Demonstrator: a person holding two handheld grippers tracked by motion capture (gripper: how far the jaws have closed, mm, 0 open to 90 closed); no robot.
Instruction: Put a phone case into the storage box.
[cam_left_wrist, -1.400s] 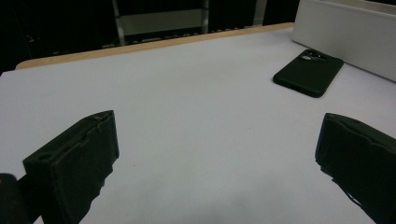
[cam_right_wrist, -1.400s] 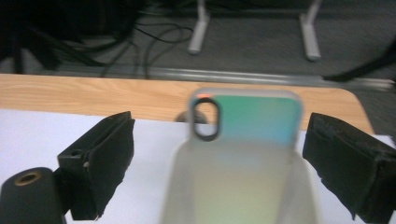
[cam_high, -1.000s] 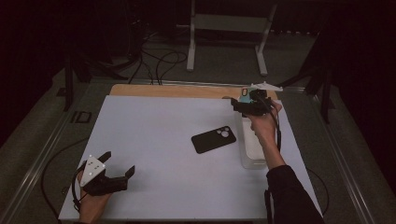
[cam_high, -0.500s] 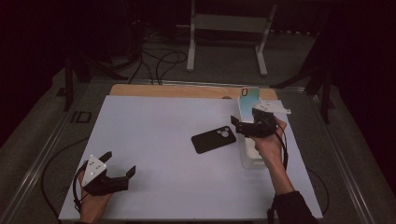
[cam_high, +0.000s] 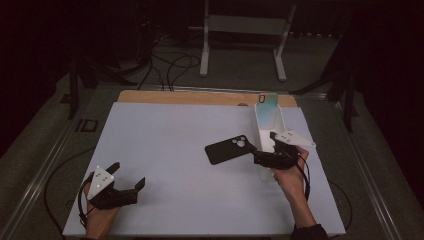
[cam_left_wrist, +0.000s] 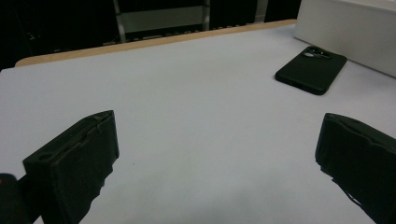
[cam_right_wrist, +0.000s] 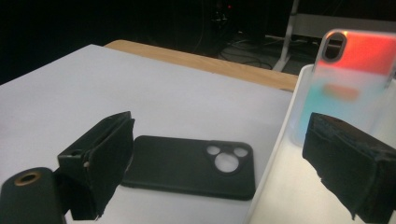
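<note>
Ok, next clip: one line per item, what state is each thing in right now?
Black phone case: lying flat on the white mat, camera cutouts up, not held.
Iridescent phone case: standing upright at the far end of the white tray.
White tray: open-topped, on the mat.
Left hand-held gripper: open, empty.
Right hand-held gripper: open, empty, at the tray's near end.

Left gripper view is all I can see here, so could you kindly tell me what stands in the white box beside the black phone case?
Observer: A translucent iridescent phone case leans upright at the far end of the white box.
Operator: Thank you. Where is the right gripper?
Observer: The right gripper is open, at the box's near end, by the black phone case, holding nothing.
Operator: Is the black case face down?
Observer: Its back faces up, camera cutouts toward the box.
</note>
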